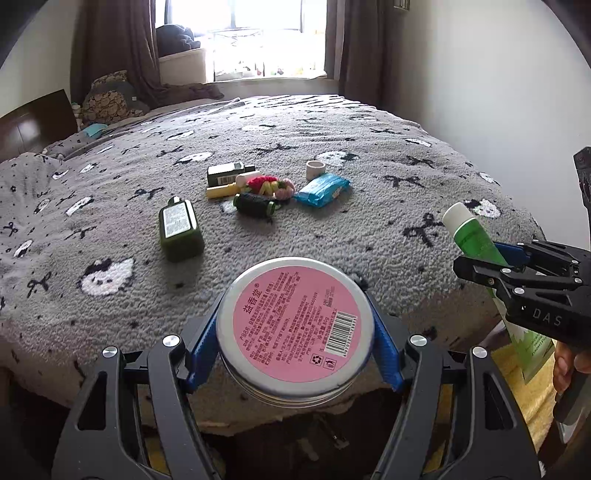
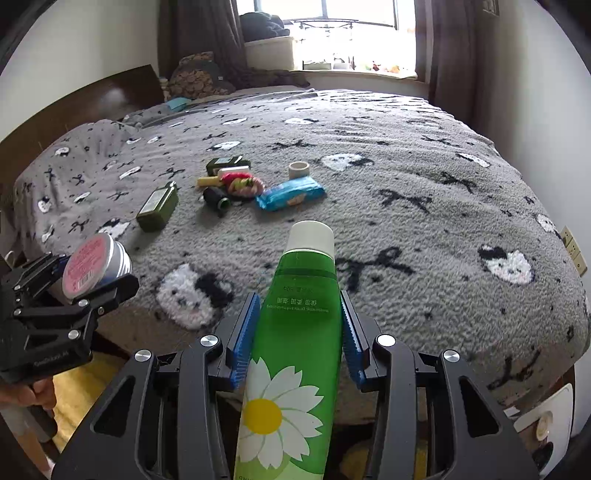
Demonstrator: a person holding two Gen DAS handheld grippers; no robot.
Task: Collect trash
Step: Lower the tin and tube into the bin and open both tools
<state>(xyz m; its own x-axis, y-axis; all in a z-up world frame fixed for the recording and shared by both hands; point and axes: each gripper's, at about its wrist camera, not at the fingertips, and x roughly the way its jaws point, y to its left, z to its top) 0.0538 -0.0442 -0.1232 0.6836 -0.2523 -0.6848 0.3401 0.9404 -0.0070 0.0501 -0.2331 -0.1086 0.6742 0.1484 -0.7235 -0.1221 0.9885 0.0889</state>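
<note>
Left gripper pinches the tin by its rim; looks rigid but slick. Right gripper squeezes the tube mid-body, soft and light. Both hang over the bed edge.

Green tube base cut off by bottom edge in right wrist view. Tin label print too small to read. Window blown out. Clutter pile items partly overlapping, unclear.

Left gripper clamped, angled downward; right gripper likewise clamped, alongside it.
</note>
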